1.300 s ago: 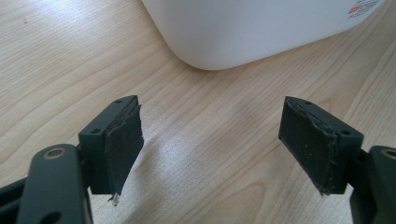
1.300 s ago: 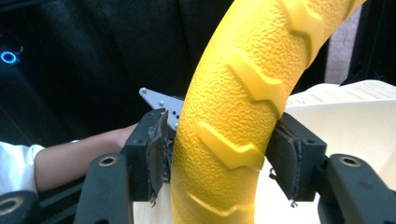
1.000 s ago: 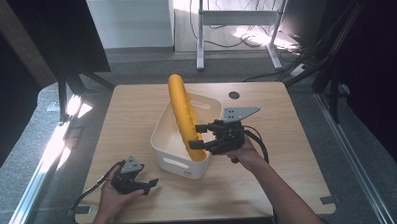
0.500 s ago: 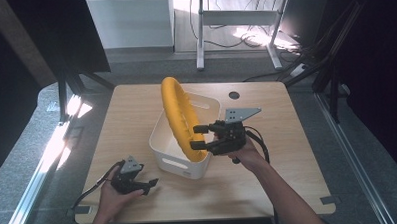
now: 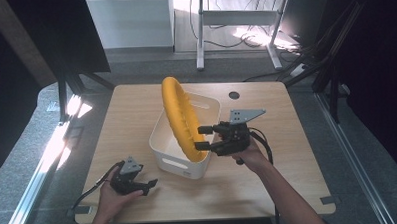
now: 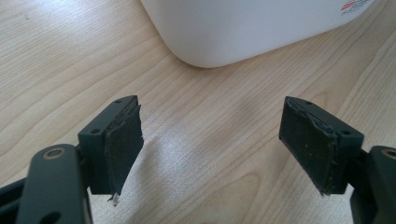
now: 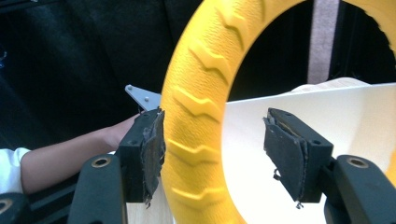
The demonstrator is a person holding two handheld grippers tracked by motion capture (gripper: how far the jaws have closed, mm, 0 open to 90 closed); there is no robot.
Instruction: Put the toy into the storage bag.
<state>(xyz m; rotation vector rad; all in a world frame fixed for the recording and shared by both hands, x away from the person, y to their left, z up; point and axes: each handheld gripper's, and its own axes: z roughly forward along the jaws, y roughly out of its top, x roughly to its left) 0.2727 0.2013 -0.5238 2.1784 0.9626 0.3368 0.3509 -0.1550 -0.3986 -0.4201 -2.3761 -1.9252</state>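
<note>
Over the white rectangular plastic bin [image 5: 180,152], a yellow ribbed foam ring [image 5: 179,117] stands on edge, tilted, its lower part down inside the bin and its top well above the rim. Its near arc passes between the jaws of the right gripper [image 5: 203,137]. In the right gripper view, that gripper [image 7: 212,154] has its left pad against the ribbed band of the ring [image 7: 201,121], while a gap shows between the band and the other pad; whether the ring is truly clamped cannot be told.

Beside the bin's near left corner, the left gripper [image 5: 139,184] rests low on the light wooden table [image 5: 287,139]. The left gripper view shows its jaws [image 6: 210,149] wide apart with bare tabletop [image 6: 56,56] between them and the bin's rounded corner [image 6: 233,32] just ahead.

Open tabletop lies to the bin's left, right and front; the left gripper sits near the table's front edge.
</note>
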